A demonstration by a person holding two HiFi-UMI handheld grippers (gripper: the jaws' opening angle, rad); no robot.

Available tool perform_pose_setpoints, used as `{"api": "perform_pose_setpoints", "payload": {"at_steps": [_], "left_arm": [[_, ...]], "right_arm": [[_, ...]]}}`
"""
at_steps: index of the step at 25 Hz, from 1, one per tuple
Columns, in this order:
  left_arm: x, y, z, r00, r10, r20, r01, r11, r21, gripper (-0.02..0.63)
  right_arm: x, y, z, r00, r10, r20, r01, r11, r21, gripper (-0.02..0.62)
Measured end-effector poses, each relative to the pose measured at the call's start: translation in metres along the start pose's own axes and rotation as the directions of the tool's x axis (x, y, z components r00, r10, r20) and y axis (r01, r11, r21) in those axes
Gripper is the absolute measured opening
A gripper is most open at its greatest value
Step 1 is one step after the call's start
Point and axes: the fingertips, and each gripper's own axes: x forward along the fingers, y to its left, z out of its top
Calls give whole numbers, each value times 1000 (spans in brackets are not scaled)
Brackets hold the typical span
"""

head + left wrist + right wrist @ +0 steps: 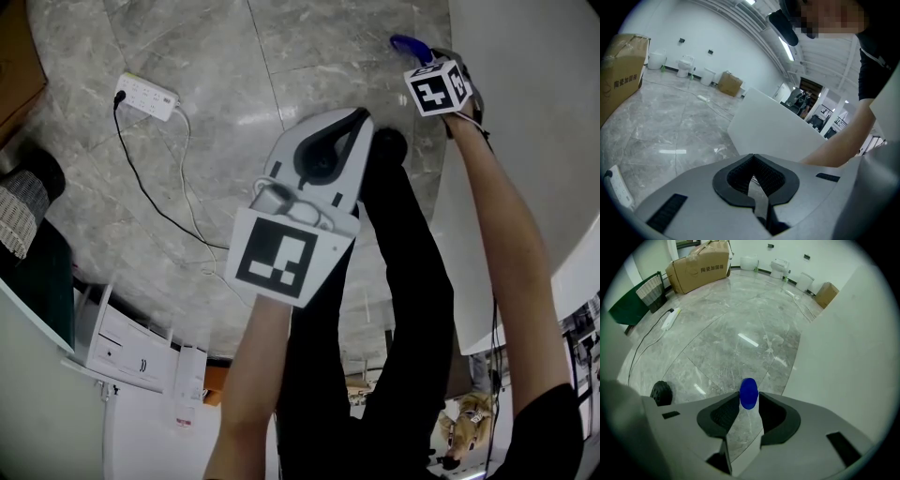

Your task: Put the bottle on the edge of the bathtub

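Observation:
A clear bottle with a blue cap (749,393) lies along the jaws of my right gripper (749,398), cap at the fingertips and both pads against it. In the head view the blue cap (410,44) sticks out past the right gripper (422,58), over the grey floor beside the white bathtub (530,122). The tub's white wall (848,357) fills the right of the right gripper view. My left gripper (356,117) hangs lower and nearer the middle, its jaws shut with nothing between them (753,158). The tub (773,126) stands ahead of it.
A white power strip (145,96) with a black cable lies on the marble floor at the left. The person's black shoe (389,142) stands beside the tub. A cardboard box (701,268) and a green stand with a wicker basket (23,211) are further left.

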Motion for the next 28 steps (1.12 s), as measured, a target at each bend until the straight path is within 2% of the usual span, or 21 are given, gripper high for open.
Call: {"api": "perform_pose_setpoints", "payload": {"at_steps": [11, 19, 28], "left_arm": [[-16, -5, 11, 1000, 28, 11, -27, 999, -21, 11], [-48, -49, 57, 997, 45, 57, -45, 999, -11, 11], [-89, -123, 105, 998, 39, 59, -41, 999, 24, 11]], "right_arm": [[-35, -9, 7, 1000, -10, 29, 11, 1000, -13, 129], [-116, -4, 5, 997, 34, 71, -31, 998, -52, 121], [-253, -13, 12, 978, 71, 196, -96, 988, 122, 94]]}}
